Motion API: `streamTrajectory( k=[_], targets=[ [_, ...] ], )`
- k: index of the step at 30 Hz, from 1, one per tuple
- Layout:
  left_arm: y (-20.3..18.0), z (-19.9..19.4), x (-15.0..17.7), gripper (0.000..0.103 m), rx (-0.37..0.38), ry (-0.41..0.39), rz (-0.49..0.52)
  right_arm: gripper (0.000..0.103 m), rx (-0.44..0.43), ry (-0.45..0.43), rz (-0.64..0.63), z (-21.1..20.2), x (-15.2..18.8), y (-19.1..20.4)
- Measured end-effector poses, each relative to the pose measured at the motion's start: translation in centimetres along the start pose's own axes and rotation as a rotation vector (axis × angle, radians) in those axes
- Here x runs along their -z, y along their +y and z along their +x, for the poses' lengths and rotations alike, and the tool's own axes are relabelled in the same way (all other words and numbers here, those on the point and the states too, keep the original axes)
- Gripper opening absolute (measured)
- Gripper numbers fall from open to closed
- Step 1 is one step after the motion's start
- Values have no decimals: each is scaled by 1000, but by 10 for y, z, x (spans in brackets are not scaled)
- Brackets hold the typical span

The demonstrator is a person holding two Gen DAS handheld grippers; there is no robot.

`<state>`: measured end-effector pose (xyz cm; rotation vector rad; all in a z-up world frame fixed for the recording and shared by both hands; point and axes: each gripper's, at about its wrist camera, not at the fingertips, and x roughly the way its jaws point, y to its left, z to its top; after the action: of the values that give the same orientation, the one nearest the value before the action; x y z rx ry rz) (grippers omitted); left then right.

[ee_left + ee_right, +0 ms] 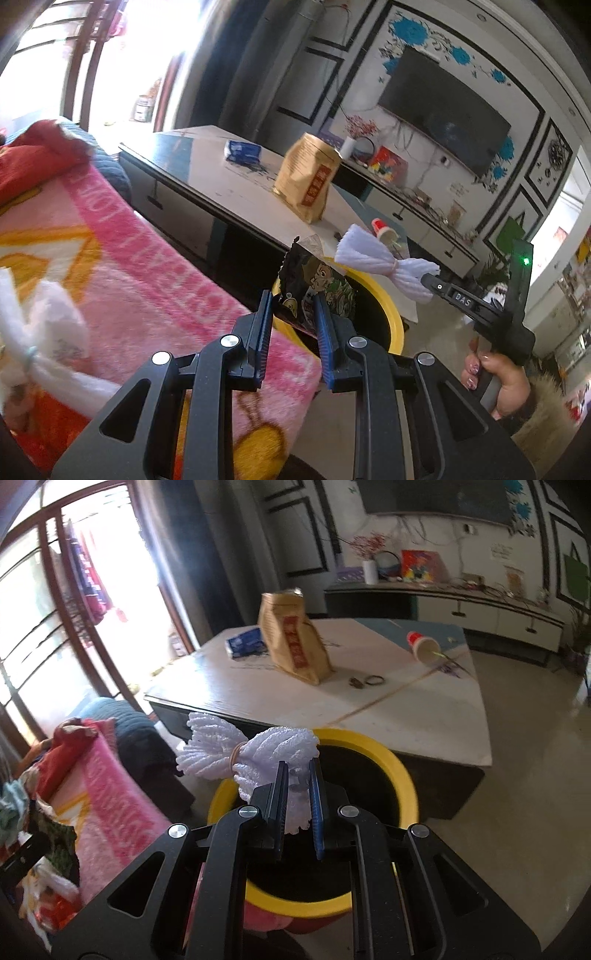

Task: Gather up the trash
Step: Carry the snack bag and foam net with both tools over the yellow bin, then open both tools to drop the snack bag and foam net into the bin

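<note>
Left wrist view. Left gripper (293, 314), lower centre: jaws nearly closed, pinching a dark printed snack wrapper (316, 286) by its lower edge; the wrapper stands up between and above the fingers, over the near rim of the yellow bin (393, 314), presumably carried there for dropping. Right gripper (430, 280), right of centre: shut on one end of a white foam-net bundle (384, 264), which juts left over the bin mouth. A hand (495, 376) grips its handle, lower right. A gold paper bag (306, 177) stands on the coffee table (240, 192); pink blanket (147, 288) at left.

Right wrist view. Right gripper (298, 794), centre: fully closed on the foam-net bundle (251, 753), tied with a rubber band, which fans to the upper left. Bin (402, 775) sits directly below and beyond the fingertips. A tipped paper cup (424, 646) remains on the table (406, 716), upper right.
</note>
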<state>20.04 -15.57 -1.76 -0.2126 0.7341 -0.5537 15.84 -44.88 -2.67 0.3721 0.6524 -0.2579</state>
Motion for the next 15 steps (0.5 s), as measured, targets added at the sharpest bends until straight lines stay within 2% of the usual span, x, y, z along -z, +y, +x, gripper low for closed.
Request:
streamTrajectory(
  k=[15],
  targets=[
    [-41,94,3,22,18,140,80,8,110,70,61,26,4,-40]
  ],
)
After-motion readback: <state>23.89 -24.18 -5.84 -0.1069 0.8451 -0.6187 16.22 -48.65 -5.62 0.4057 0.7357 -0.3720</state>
